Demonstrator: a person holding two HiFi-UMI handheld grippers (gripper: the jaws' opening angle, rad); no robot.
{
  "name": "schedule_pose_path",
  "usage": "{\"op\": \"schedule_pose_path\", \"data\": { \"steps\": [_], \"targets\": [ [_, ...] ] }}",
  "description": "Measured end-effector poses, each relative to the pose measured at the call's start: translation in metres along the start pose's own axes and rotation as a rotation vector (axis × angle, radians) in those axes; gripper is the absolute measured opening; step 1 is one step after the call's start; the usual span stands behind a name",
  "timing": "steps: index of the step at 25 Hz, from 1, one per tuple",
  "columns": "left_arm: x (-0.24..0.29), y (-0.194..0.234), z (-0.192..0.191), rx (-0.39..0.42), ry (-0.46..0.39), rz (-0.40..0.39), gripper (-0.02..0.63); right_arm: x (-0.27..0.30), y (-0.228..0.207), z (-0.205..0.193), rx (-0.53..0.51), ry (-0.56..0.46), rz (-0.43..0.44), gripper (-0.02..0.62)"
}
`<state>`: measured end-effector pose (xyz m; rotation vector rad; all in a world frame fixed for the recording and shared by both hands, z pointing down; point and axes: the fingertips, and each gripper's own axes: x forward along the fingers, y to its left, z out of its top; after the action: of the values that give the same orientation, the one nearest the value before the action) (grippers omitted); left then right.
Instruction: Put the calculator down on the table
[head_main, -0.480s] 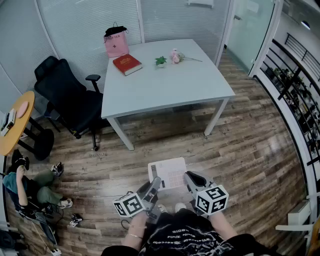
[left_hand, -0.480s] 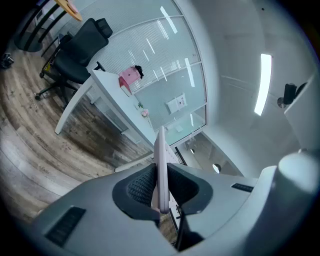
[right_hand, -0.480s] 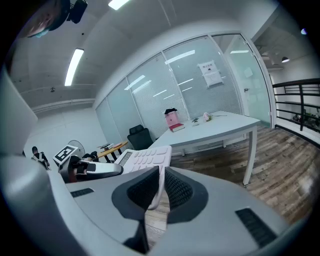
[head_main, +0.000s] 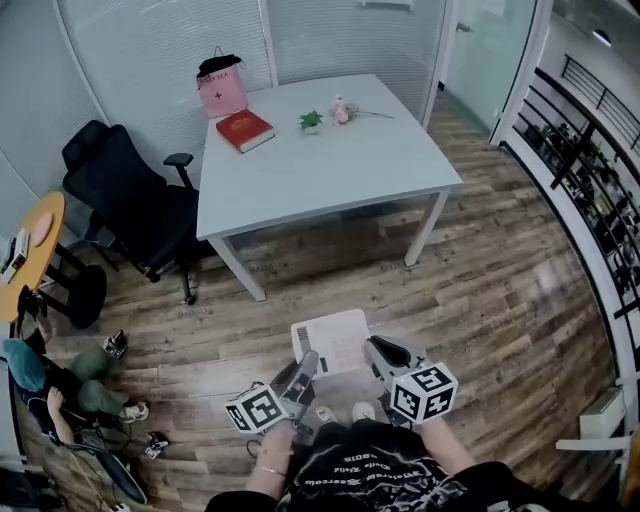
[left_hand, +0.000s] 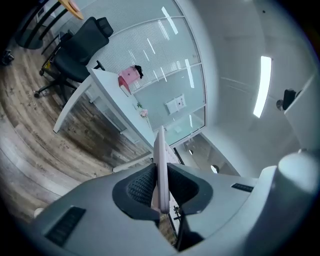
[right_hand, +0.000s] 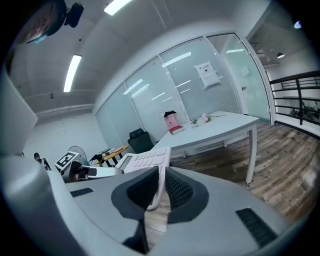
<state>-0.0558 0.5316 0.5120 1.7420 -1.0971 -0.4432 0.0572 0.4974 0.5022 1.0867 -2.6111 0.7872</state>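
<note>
Calculator (head_main: 332, 343) unchanged — left gripper (head_main: 310, 362), right gripper (head_main: 372, 348) still clamping.

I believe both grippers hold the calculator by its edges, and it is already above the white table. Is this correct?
Not quite. The left gripper and the right gripper do hold the calculator by its edges, but it is above the wood floor, not the white table, which stands farther ahead. The head view shows this.

Two hand-held grippers (head_main: 309, 362) (head_main: 373, 348), one calculator (head_main: 335, 340), one white table (head_main: 330, 160), one red book (head_main: 244, 130)
</note>
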Motion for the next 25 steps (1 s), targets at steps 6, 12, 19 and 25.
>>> {"op": "schedule_pose_path", "data": {
  "steps": [6, 12, 19, 25],
  "targets": [
    [-0.006, 0.007, 0.013, 0.02, 0.022, -0.002, 0.078, 0.013, 0.01, -0.002, 0.022, -0.015, -0.001, 0.049],
    [-0.005, 0.016, 0.036, 0.064, 0.032, -0.008, 0.078, 0.029, 0.017, 0.0, 0.037, -0.042, -0.014, 0.051],
    [0.013, 0.031, 0.045, 0.026, 0.042, -0.008, 0.08, 0.048, 0.003, 0.003, 0.049, -0.026, -0.025, 0.051],
    [0.051, 0.044, 0.069, 0.027, 0.018, 0.033, 0.08, 0.086, -0.028, 0.021, 0.05, 0.007, 0.01, 0.051]
  ]
}}
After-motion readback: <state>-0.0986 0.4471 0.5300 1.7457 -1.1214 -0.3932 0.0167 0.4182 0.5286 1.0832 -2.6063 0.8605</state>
